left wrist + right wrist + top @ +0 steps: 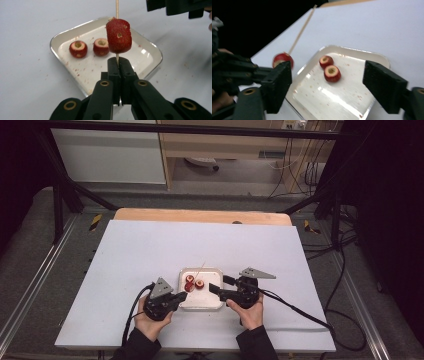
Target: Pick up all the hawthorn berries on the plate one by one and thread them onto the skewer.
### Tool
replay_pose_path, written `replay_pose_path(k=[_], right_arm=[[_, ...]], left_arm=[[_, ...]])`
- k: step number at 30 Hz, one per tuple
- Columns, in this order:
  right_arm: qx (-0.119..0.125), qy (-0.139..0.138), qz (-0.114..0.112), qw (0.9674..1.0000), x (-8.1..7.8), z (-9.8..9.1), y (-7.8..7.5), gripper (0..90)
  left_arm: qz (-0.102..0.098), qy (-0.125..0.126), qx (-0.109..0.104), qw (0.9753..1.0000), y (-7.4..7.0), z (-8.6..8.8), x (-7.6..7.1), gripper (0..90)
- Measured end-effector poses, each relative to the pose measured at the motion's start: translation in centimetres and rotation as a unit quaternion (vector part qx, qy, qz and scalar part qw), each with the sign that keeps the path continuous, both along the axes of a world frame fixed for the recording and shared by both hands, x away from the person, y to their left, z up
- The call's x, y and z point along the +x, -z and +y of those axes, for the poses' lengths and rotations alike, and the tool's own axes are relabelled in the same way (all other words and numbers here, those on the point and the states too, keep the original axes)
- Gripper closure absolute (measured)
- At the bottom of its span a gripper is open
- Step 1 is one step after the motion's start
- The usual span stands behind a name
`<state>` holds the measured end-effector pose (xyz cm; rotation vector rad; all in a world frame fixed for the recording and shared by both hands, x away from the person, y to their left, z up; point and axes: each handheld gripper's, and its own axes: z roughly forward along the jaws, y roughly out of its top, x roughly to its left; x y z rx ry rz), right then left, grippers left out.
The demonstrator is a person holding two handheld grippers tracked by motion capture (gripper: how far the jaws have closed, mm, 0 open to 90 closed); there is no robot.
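The left gripper is clenched on the lower end of a thin wooden skewer, its two black jaws pressed together around the stick. Just above the jaws a red hollowed fruit piece sits threaded on the skewer, hanging over the near edge of a white tray. The right gripper is released, its jaws wide apart with nothing between them, held above the tray's near side. Two more cored fruit pieces lie side by side in the tray's far half. The tray rests on a white table.
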<state>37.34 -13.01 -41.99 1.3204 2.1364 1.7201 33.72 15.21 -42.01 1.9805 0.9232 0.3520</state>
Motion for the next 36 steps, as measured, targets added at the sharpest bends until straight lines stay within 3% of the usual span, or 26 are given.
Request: replay_pose_path(k=[2, 3, 6, 12, 17, 34, 36], right_arm=[[-0.013, -0.003, 0.001, 0.9999, 0.1, -0.1, 0.0, 20.8], [-0.039, -0.006, -0.005, 0.9992, 0.2, -0.3, 0.0, 19.1], [-0.058, -0.011, 0.0, 0.9982, 0.3, -0.5, 0.0, 13.6], [-0.114, -0.024, 0.018, 0.993, 1.1, -1.1, -0.3, 8.1], [-0.182, -0.048, 0.03, 0.9818, 1.8, -0.8, -0.9, 6.1], [-0.263, -0.114, 0.06, 0.9562, 5.0, 3.6, -2.6, 8.6], [-0.273, -0.121, 0.069, 0.9518, 5.5, 4.2, -2.7, 8.7]], left_arm=[[0.002, -0.001, 0.003, 1.0, 0.1, 0.4, -0.1, 88.5], [0.004, 0.0, 0.005, 1.0, 0.1, 0.7, -0.1, 88.5], [0.007, 0.003, 0.011, 0.9999, 0.4, 1.9, -0.3, 88.5], [0.017, 0.003, 0.017, 0.9997, 0.6, 4.2, -0.5, 88.5], [0.016, 0.009, 0.02, 0.9996, 0.9, 5.5, -0.8, 88.5], [0.019, 0.014, 0.029, 0.9993, 1.4, 6.7, -1.0, 88.4], [0.02, 0.014, 0.029, 0.9993, 1.4, 6.7, -1.0, 88.4]])
